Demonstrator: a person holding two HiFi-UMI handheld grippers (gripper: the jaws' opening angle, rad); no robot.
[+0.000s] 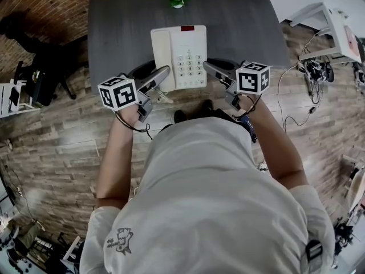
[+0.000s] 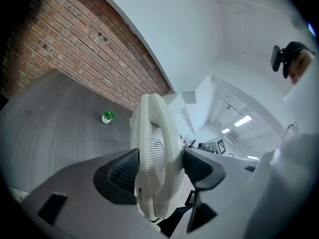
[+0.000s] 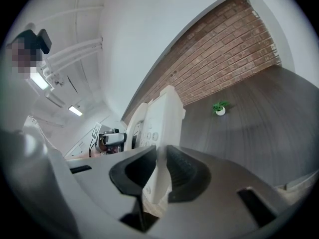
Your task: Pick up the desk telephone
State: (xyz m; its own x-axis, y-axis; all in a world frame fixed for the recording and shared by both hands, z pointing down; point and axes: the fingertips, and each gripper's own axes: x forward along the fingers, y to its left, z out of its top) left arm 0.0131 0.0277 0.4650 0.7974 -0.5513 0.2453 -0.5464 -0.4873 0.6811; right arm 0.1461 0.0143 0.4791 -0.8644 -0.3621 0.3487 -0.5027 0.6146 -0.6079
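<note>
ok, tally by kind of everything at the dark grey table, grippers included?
white plastic desk telephone: 1
small green plant in a white pot: 1
grey two-jaw grippers: 2, left gripper and right gripper, each clamped on the telephone
Total: 4

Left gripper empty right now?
No: in the left gripper view, the left gripper is clamped on the handset side of the desk telephone, which stands between its jaws.
</note>
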